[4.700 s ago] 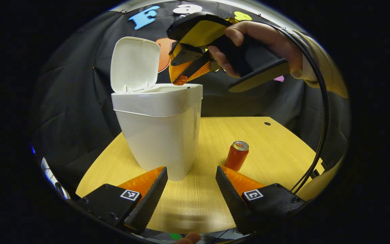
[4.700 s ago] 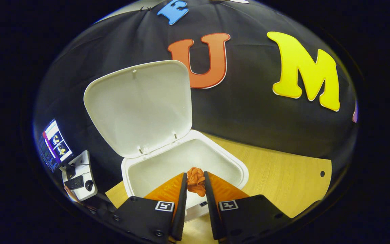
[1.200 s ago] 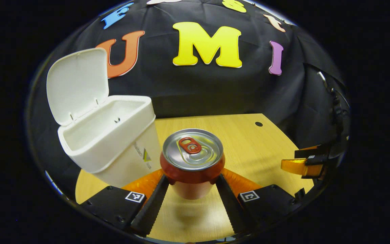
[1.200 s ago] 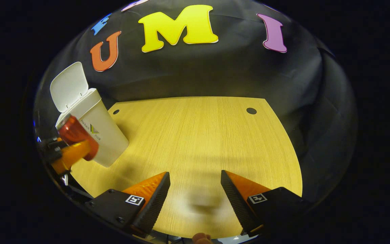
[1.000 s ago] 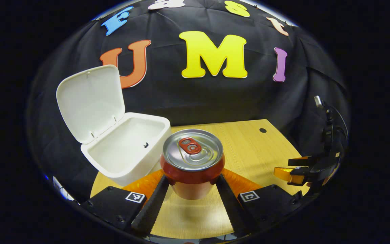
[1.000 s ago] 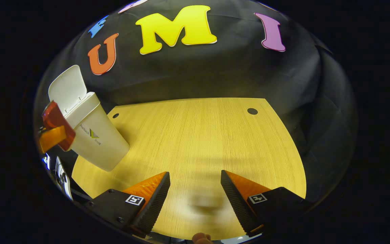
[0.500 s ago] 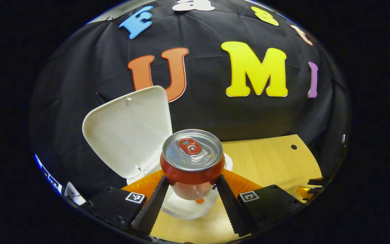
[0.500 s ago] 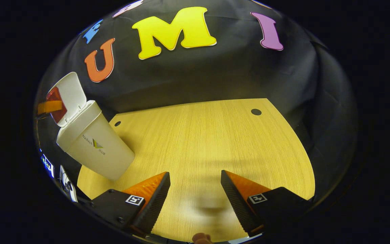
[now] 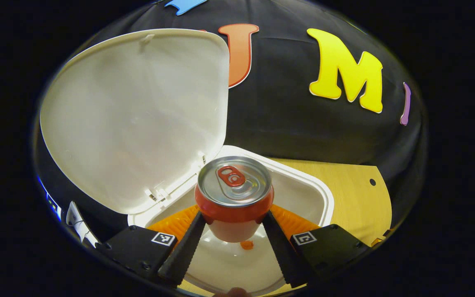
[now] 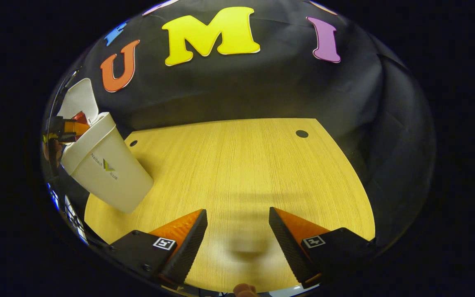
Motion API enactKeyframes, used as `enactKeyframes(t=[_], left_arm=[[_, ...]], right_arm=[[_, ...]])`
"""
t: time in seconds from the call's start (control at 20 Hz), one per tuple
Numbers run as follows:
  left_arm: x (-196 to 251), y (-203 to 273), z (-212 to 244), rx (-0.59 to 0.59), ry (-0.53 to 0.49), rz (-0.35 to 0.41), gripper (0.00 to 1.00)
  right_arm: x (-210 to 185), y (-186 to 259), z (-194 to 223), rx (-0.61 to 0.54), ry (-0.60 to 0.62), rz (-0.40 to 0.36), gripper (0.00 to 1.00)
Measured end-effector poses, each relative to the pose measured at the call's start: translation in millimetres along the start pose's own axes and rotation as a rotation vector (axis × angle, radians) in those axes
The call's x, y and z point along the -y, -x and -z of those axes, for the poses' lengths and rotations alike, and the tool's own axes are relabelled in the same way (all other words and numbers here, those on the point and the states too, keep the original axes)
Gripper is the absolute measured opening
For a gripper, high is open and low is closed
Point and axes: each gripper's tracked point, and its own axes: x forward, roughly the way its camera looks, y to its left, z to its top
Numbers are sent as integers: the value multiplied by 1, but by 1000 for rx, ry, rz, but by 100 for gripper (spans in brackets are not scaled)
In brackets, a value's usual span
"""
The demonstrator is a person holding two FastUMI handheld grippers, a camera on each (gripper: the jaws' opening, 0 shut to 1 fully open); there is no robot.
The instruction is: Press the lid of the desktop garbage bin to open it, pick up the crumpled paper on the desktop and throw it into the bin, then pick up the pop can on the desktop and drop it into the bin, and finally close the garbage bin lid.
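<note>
The left claw (image 9: 231, 231) is clamped on the can (image 9: 233, 197), one finger pressing each side of it, and holds it upright over the open mouth of the bin (image 9: 322, 194). The lid (image 9: 134, 115) stands raised behind the can, hinged at the bin's back edge. Down inside the bin, below the can, a small orange scrap shows, likely the crumpled paper (image 9: 246, 244), so the paper step looks done and the drop is the step in hand.

To do it well, the can should sit over the middle of the bin, away from the rim and the lid, before the fingers part. It now hangs toward the hinge side, so a slight shift away from the lid would give more margin. Parting both fingers cleanly should let the can fall straight; a low release would keep it from bouncing or tipping the light bin.

The right claw (image 10: 237, 237) hangs over the desk (image 10: 241, 165), well apart from the bin (image 10: 105, 173), its fingers spread and holding nothing, free to close the lid afterwards.
</note>
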Motion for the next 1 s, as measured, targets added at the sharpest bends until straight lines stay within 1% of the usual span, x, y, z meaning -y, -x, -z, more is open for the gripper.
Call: enactKeyframes(t=[0.05, 0.1, 0.2, 0.3, 0.45, 0.55, 0.7, 0.8, 0.9, 1.0], left_arm=[[0, 1, -1, 5, 6, -5, 88], [1, 2, -2, 29, 15, -1, 93], [7, 13, -11, 75, 9, 23, 95], [11, 29, -23, 113, -41, 22, 97], [18, 57, -54, 195, -105, 27, 96], [15, 73, -75, 235, -127, 3, 96], [2, 101, -121, 334, -141, -45, 96], [-8, 116, -148, 402, -136, -78, 98], [-18, 127, -178, 467, -103, -102, 98], [-31, 128, -204, 493, -67, -128, 98]], right_arm=[[0, -1, 2, -7, -5, 0, 95], [-2, -3, 4, -14, -10, -3, 95], [-5, -4, 7, -21, -18, -11, 95], [-15, -8, 5, -20, -3, -26, 95], [-29, -14, 2, -20, 23, -49, 95], [-38, -17, 0, -23, 30, -74, 95], [-46, -20, -1, -25, 52, -95, 95], [-48, -21, 0, -32, 62, -102, 95], [-51, -23, 1, -37, 73, -111, 95], [-51, -24, 3, -38, 95, -115, 95]])
